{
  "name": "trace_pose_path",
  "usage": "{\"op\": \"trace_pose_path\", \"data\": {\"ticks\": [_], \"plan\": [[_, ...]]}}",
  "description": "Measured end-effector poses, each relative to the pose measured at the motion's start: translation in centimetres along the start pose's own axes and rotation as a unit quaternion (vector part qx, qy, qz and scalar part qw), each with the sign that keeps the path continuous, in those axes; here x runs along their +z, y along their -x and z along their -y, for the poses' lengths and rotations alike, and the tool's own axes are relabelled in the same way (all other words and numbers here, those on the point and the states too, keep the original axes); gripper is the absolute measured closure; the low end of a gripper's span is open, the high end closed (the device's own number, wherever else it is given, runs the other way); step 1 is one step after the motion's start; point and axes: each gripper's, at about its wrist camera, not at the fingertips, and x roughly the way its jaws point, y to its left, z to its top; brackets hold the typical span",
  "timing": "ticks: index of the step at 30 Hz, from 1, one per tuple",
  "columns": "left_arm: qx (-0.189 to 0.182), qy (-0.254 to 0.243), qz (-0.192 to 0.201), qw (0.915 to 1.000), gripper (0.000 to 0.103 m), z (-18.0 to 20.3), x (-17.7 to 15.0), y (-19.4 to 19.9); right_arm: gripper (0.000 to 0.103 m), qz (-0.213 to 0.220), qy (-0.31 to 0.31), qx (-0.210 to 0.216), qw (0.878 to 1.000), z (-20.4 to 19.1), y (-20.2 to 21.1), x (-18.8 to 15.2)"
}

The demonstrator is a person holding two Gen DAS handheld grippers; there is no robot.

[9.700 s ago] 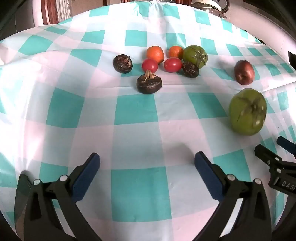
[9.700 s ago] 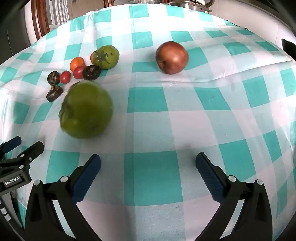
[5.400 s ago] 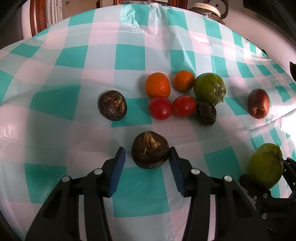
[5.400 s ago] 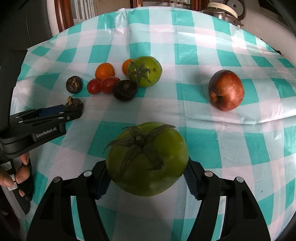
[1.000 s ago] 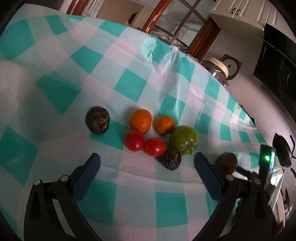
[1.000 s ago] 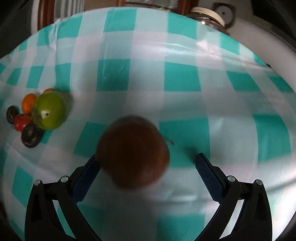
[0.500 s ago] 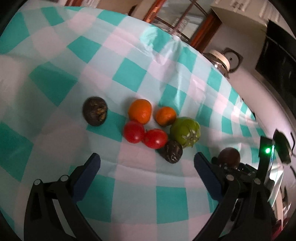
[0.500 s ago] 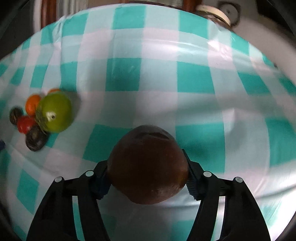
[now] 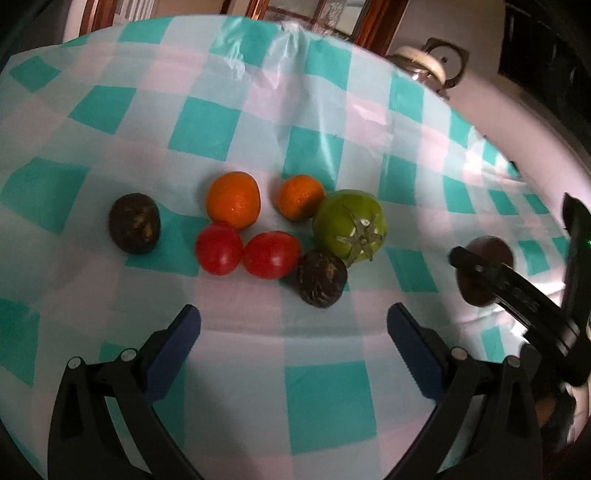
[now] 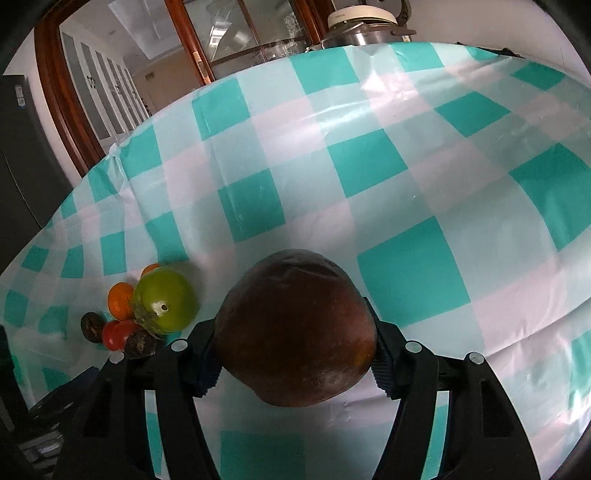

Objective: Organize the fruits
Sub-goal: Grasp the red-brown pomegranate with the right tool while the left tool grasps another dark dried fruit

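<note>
Right gripper (image 10: 295, 363): clamped on a dark reddish-brown fruit (image 10: 295, 334), one pad against each side; the fruit fills the gap and hides the cloth right below it.
Left gripper (image 9: 293, 339): jaws spread wide, nothing between them, hanging over bare cloth just in front of the fruit pile.
Held fruit from the left wrist view: the brown fruit (image 9: 484, 275) shows at the far right, partly behind the right gripper's black finger (image 9: 513, 291), well apart from the pile.
Fruit pile: two oranges (image 9: 233, 199) at the back, two red tomatoes (image 9: 271, 254) touching each other in front of them, a green tomato (image 9: 350, 225) on the right, and a dark wrinkled fruit (image 9: 322, 278) against the green one's near side.
Stray fruit: another dark wrinkled fruit (image 9: 135, 223) lies alone to the left of the pile, with a gap between.
Tablecloth (image 9: 325, 398): teal and white checks, shiny, with creases; a fold ridge runs through its far middle.
Open room: wide bare cloth ahead of and to the right of the held fruit in the right wrist view; bare cloth between pile and left gripper.
Edges: the far table edge curves below a wooden glass-door cabinet (image 10: 236, 40); a metal pot with a white lid (image 10: 364, 27) stands just past that edge.
</note>
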Motion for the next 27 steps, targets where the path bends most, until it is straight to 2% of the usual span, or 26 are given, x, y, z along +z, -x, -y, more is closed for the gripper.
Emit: {"op": "trace_pose_path", "data": {"ticks": [3,4,9,14,16,18,20,27], "plan": [[0.027,-0.015,-0.022,0.9993,0.018,1.2,0.5,-1.6,0.039,-0.001,-0.001,0.004,1.000,-0.1,0.2,0.0],[0.040,-0.023,-0.025,0.9986,0.019,1.7,0.6,-2.0,0.039,-0.001,0.000,0.004,1.000,-1.3,-0.2,0.4],[0.090,-0.044,-0.028,0.9946,0.028,3.3,1.4,-3.7,0.039,-0.003,-0.010,0.007,1.000,-1.1,-0.4,0.6],[0.136,-0.059,-0.033,0.9884,0.032,4.2,2.2,-5.2,0.039,-0.004,-0.017,0.008,1.000,-1.0,-0.7,0.8],[0.134,-0.066,-0.030,0.9883,0.040,4.3,2.2,-5.2,0.039,-0.003,-0.014,0.009,1.000,-1.0,-0.6,0.7],[0.127,-0.075,-0.027,0.9886,0.055,4.5,1.9,-4.9,0.039,-0.001,-0.010,0.011,1.000,-1.1,-0.5,0.6],[0.116,-0.083,-0.025,0.9894,0.065,4.4,1.3,-4.2,0.039,0.001,-0.005,0.014,1.000,-1.2,-0.4,0.4],[0.052,-0.067,-0.008,0.9963,0.065,1.9,-2.3,0.7,0.039,-0.001,-0.012,0.020,1.000,-0.8,-0.7,0.4]]}}
